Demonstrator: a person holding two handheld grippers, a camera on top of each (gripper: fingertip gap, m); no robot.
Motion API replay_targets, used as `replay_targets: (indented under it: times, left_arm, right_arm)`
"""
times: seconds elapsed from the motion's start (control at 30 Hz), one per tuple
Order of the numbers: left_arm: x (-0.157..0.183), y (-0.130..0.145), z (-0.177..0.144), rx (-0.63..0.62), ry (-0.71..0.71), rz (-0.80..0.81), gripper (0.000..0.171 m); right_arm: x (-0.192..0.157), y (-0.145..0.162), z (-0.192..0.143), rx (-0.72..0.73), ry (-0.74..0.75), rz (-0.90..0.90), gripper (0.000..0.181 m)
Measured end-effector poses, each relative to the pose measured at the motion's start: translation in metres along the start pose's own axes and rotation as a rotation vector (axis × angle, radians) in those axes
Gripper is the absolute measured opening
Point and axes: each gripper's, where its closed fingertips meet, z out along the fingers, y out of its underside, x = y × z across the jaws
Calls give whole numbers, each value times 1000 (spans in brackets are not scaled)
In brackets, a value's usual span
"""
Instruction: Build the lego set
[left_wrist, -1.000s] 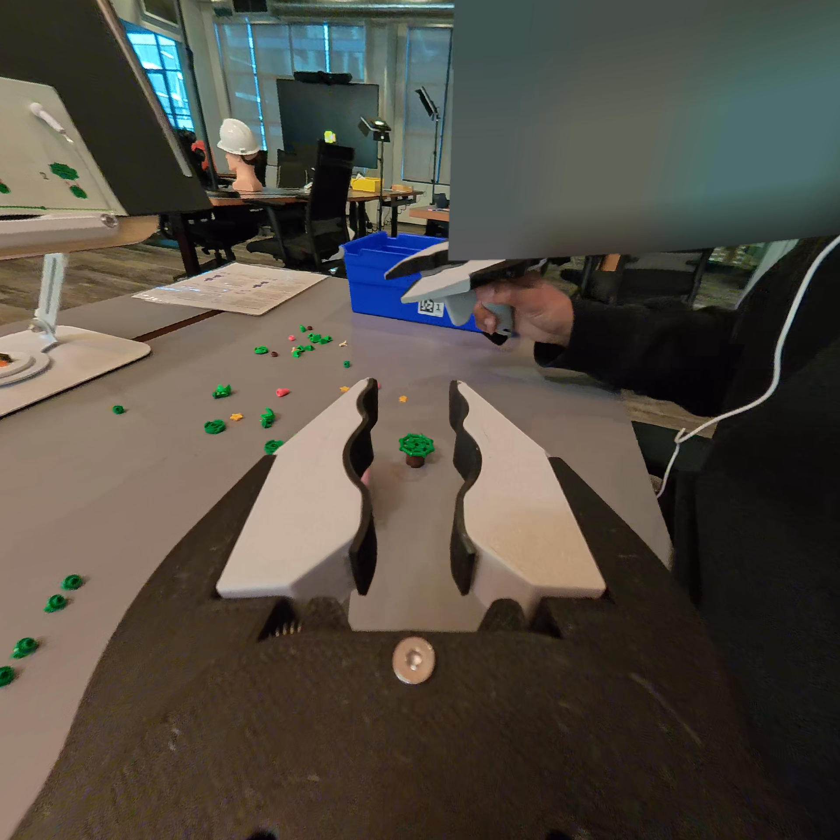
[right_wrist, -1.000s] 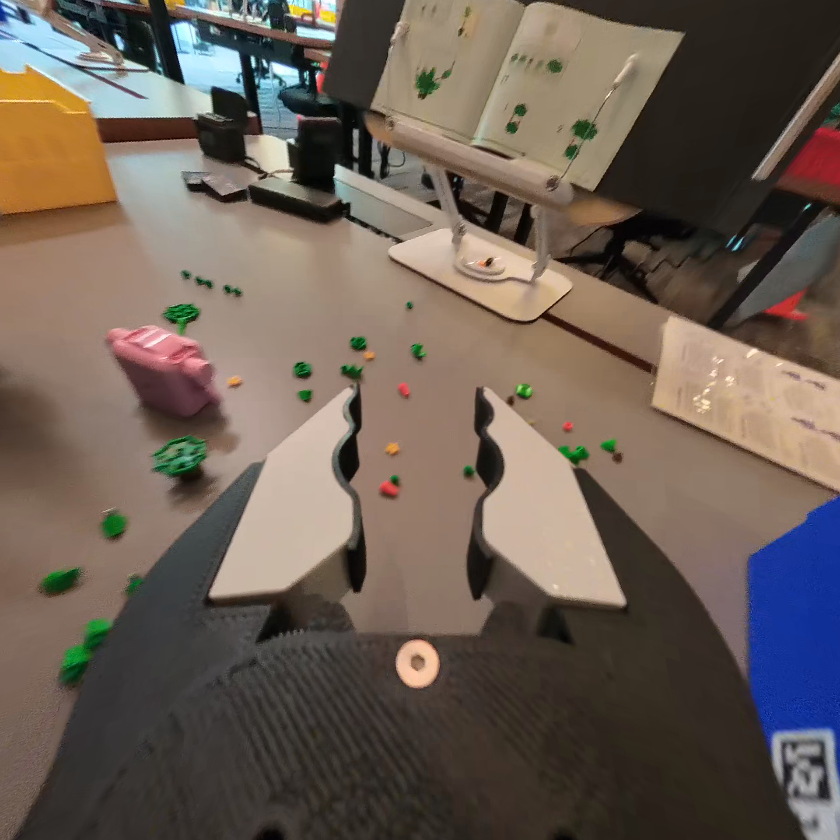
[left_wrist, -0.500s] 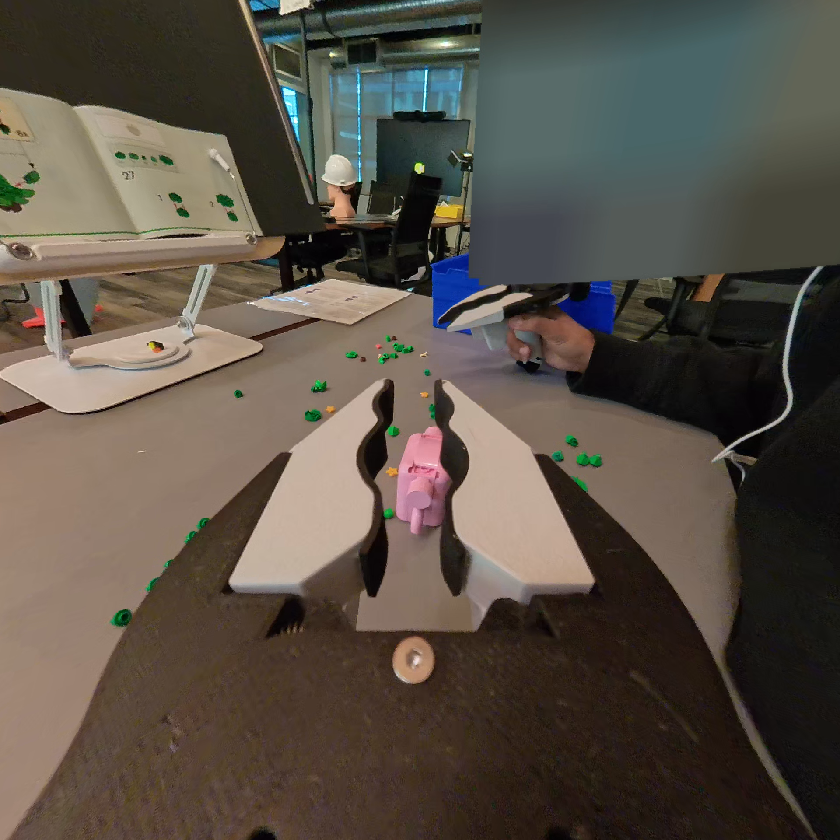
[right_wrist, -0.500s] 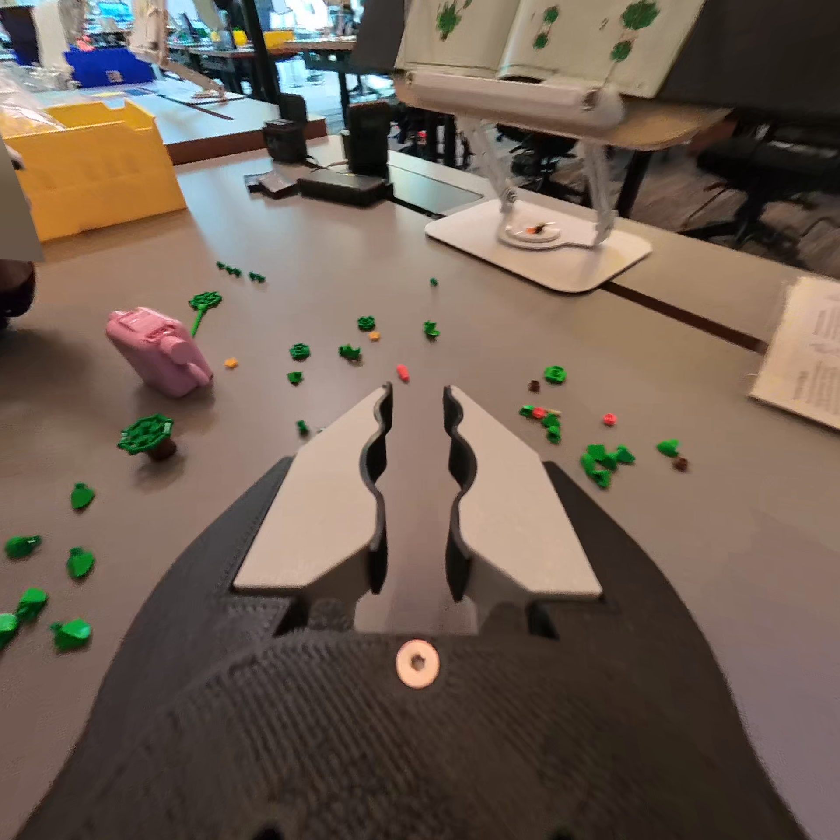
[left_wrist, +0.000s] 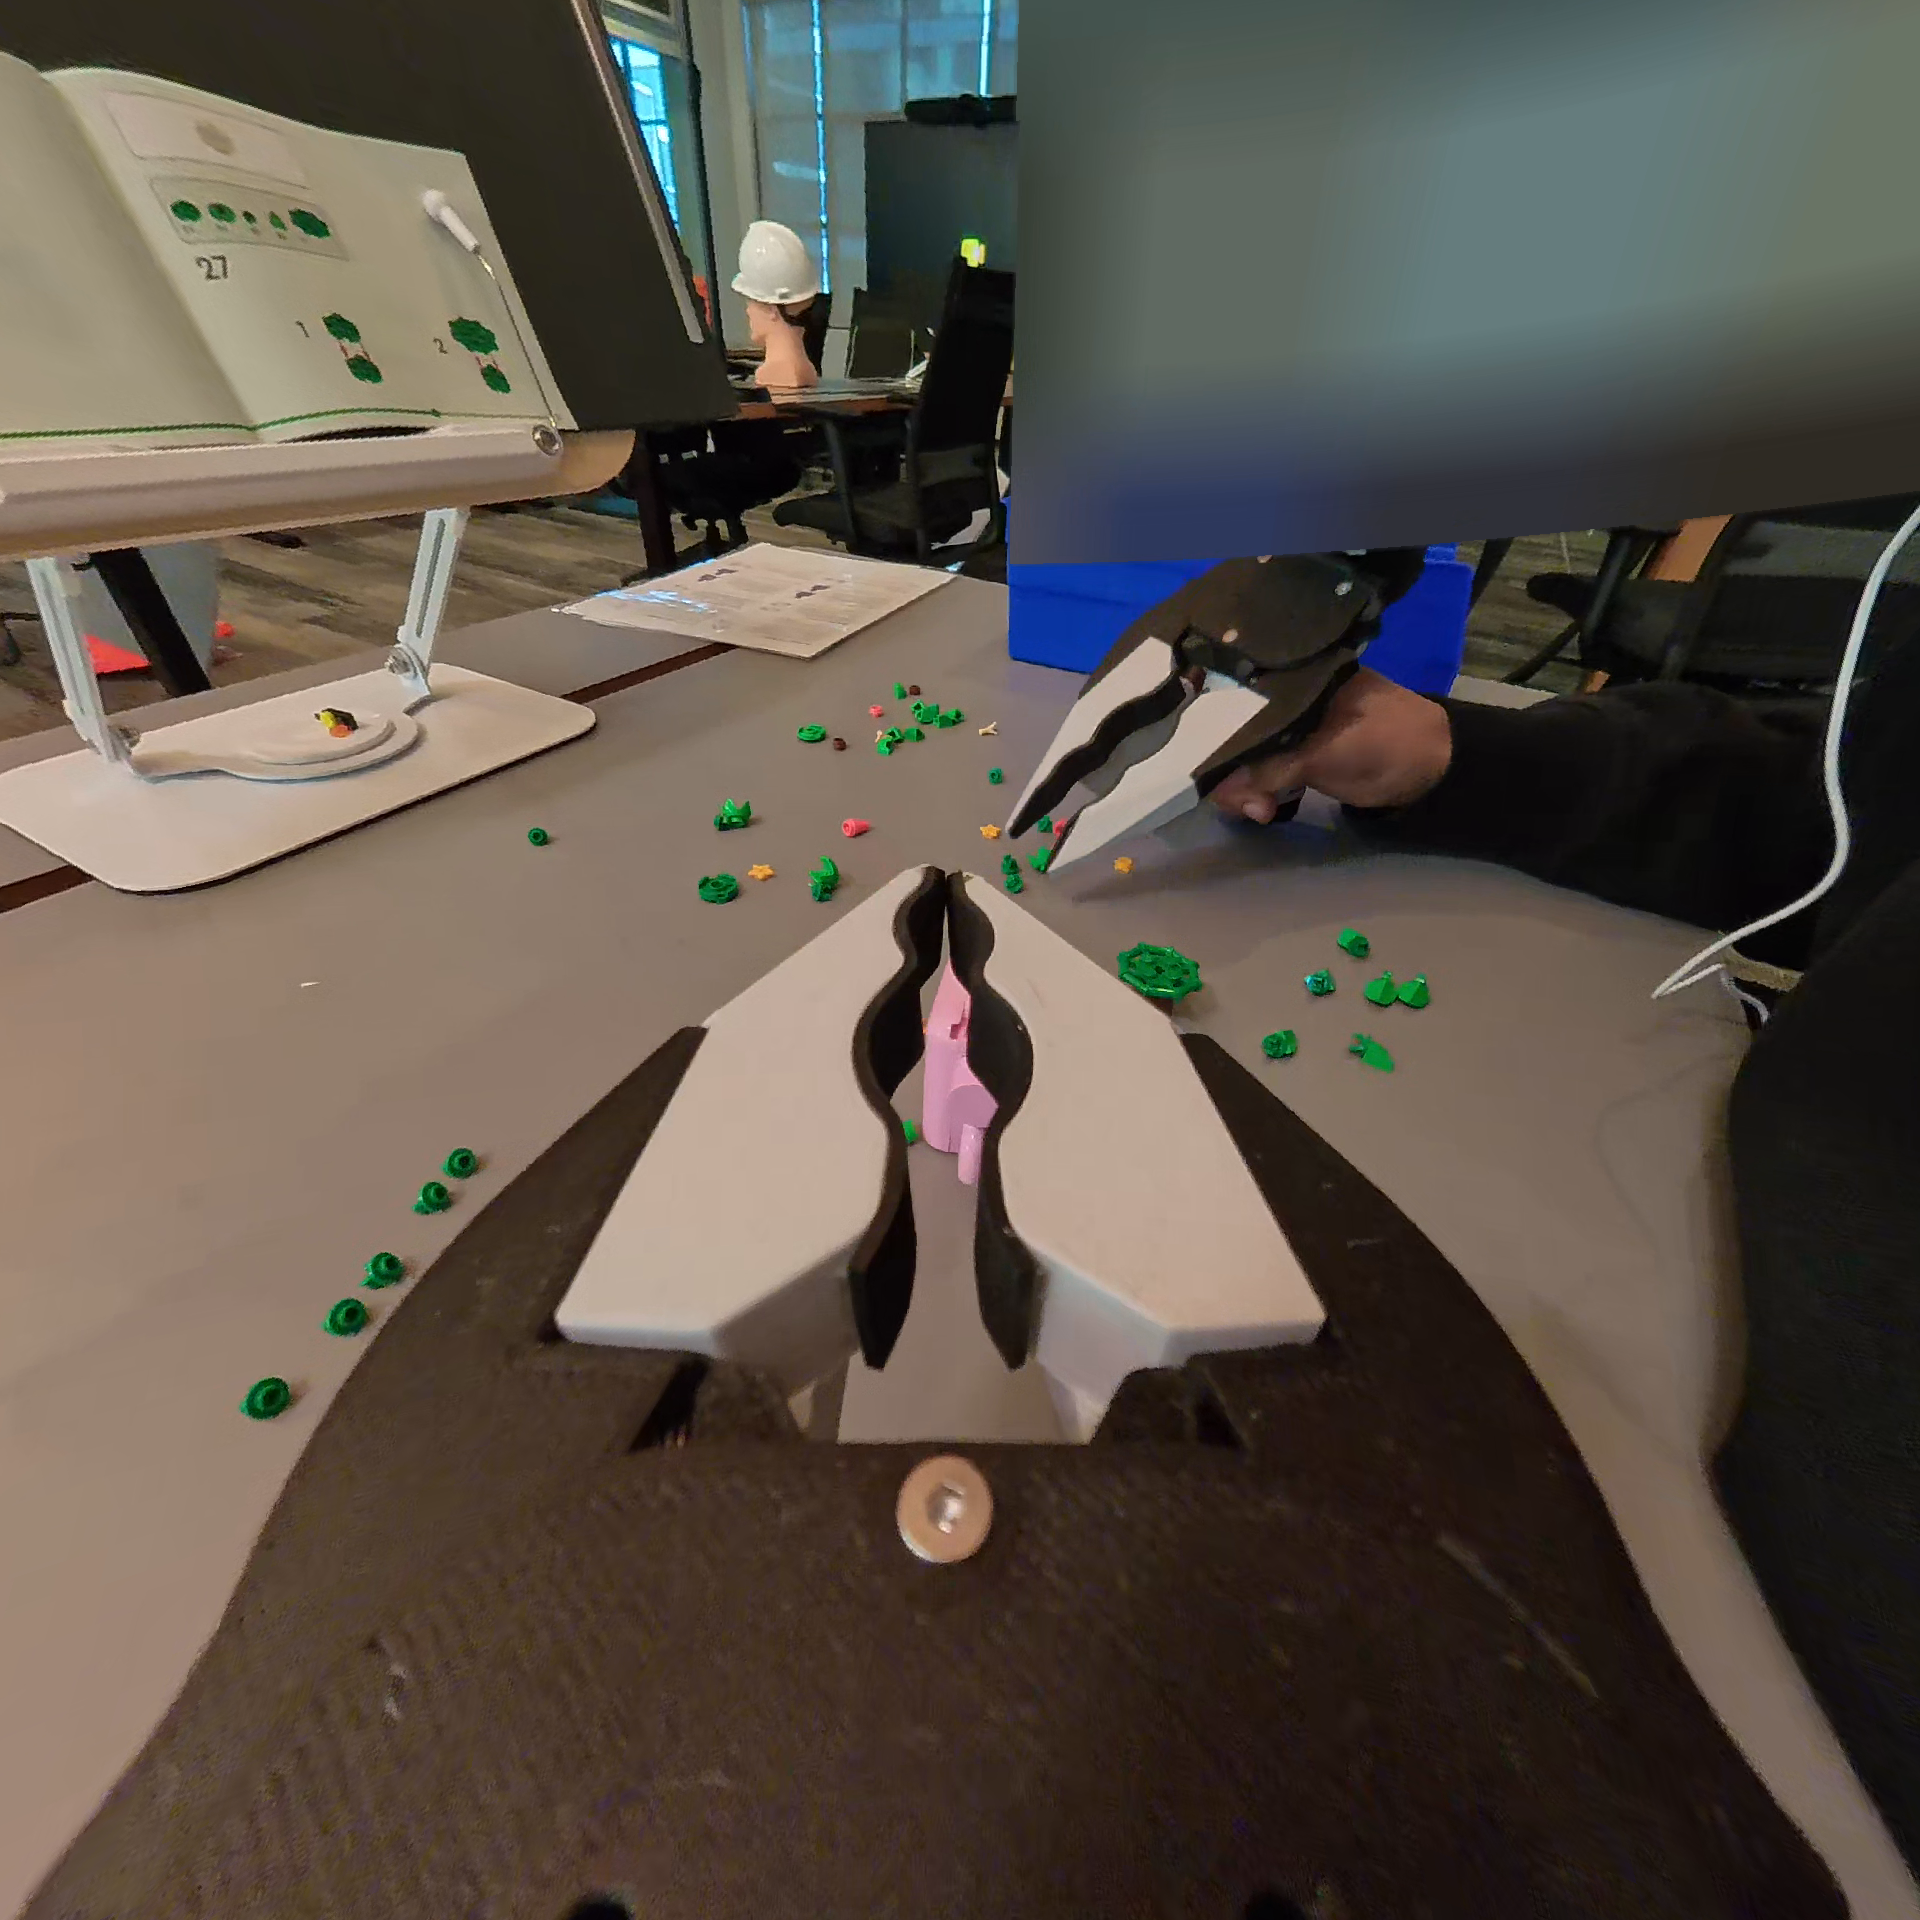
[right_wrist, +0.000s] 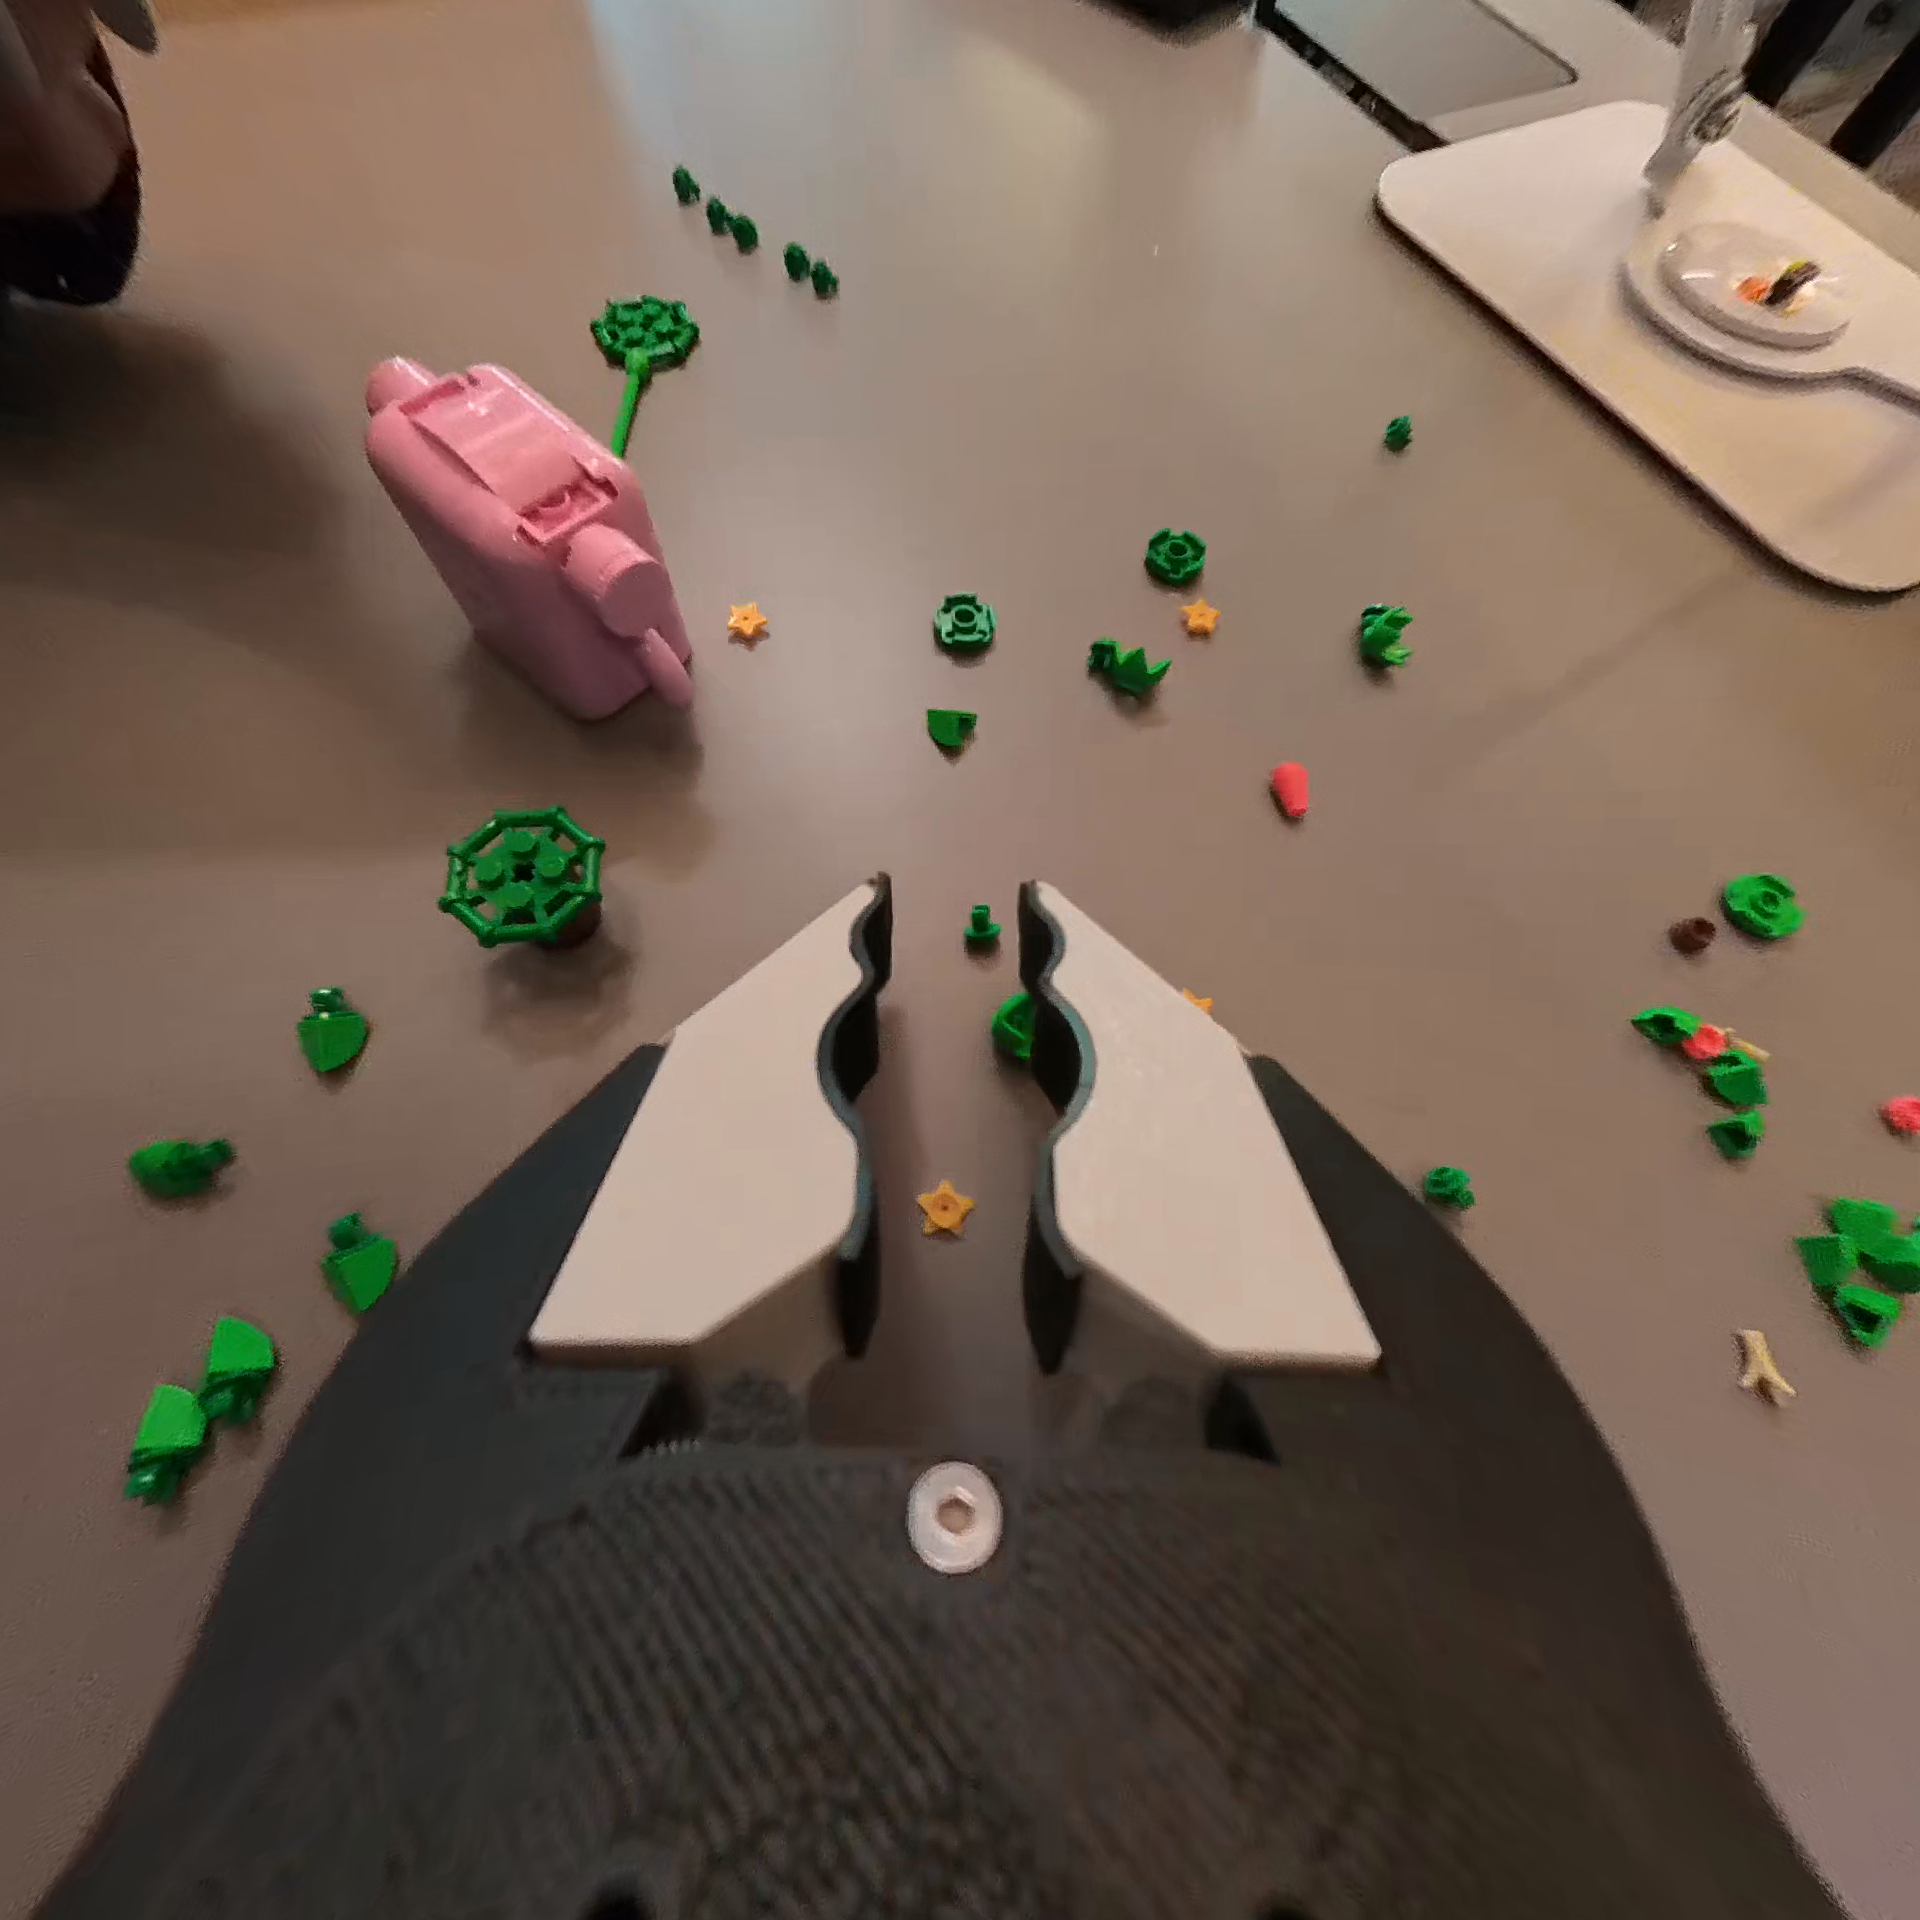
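Observation:
A pink watering can (right_wrist: 520, 540) stands on the grey table. In the left wrist view it (left_wrist: 951, 1081) shows through the gap behind my left gripper's touching tips. My left gripper (left_wrist: 945, 881) is shut and holds nothing; the right wrist view shows the can standing free. My right gripper (right_wrist: 954, 894) is open a little, low over the table, with a small green stud (right_wrist: 978, 925) between its tips. It also shows in the left wrist view (left_wrist: 1039, 847). A green web disc on a brown stub (right_wrist: 523, 876) stands to its left. A green web disc on a stem (right_wrist: 644, 338) lies behind the can.
Several small green, yellow and red pieces lie scattered over the table, with a row of green studs (left_wrist: 384, 1268) at the left. A white book stand (left_wrist: 301, 769) holds an open instruction book (left_wrist: 260, 291). A blue bin (left_wrist: 1081, 613) and a paper sheet (left_wrist: 758, 597) lie at the back. My hands' fingertips stand some 20 centimeters from each other.
My left gripper has swung from the green disc to the pink can and closed its fingers. My right gripper has dropped low over the scattered pieces and narrowed.

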Motion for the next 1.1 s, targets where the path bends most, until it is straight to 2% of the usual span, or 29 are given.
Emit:
replay_targets:
  times: [0.2, 0.37, 0.47, 0.6, 0.73, 0.8, 0.87, 0.93, 1.0, 1.1]
  left_arm:
    - [2, -1, 0, 2, 17, -5, 0]
    - [5, 0, 1, -7, 29, -1, 0]
    - [9, 1, 2, -12, 45, 0, 0]
    - [17, 3, 6, -25, 82, 3, 0]
    - [29, -2, 15, 4, 120, -32, 2]
    - [24, -7, 28, 24, 92, -177, 6]
    - [32, -16, 41, 65, 176, -393, 13]
    - [45, -7, 53, 41, 235, -500, 13]
    - [58, 1, 60, -28, 268, -474, 15]
    - [58, 2, 62, -34, 204, -380, 14]
  right_arm:
    - [6, 13, 10, -96, 56, -43, 16]
    - [4, 13, 12, -104, 50, -62, 6]
    - [4, 11, 11, -97, 63, -75, 5]
    - [-9, -17, 0, 38, 57, -163, 5]
    - [-34, -52, -16, 207, 82, -349, 5]
    - [-48, -67, -21, 270, 116, -438, 5]
    - [-60, -76, -22, 295, 152, -502, 5]
    - [-72, -82, -22, 309, 167, -552, 5]
    - [-82, -85, -23, 325, 161, -580, 5]
    - [-91, -86, -23, 342, 148, -590, 5]
